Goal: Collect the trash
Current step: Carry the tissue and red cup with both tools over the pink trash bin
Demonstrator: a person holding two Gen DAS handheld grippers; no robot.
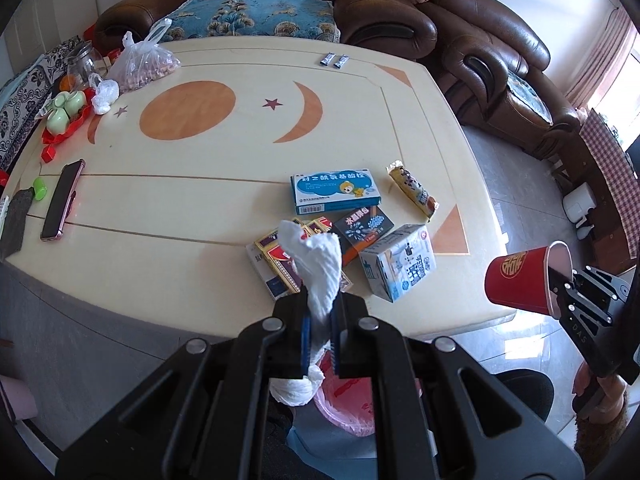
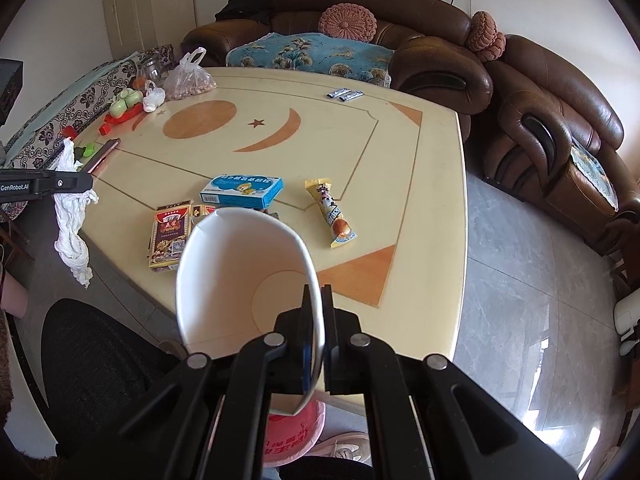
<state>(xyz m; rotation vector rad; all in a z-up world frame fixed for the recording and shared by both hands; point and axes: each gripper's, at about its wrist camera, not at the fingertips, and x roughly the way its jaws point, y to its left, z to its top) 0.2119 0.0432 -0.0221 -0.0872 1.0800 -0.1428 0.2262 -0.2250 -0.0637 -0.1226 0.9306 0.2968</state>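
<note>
Trash in both grips: left gripper (image 1: 320, 320) clamps a white tissue wad (image 1: 316, 264), right gripper (image 2: 316, 320) pinches the paper cup (image 2: 244, 276) wall, both off the table's (image 1: 180, 208) near edge. Only the left view shows the cup's red outside and the milk carton (image 1: 396, 260). Pink bin (image 2: 292, 436) sits below, mostly hidden by the fingers.
</note>
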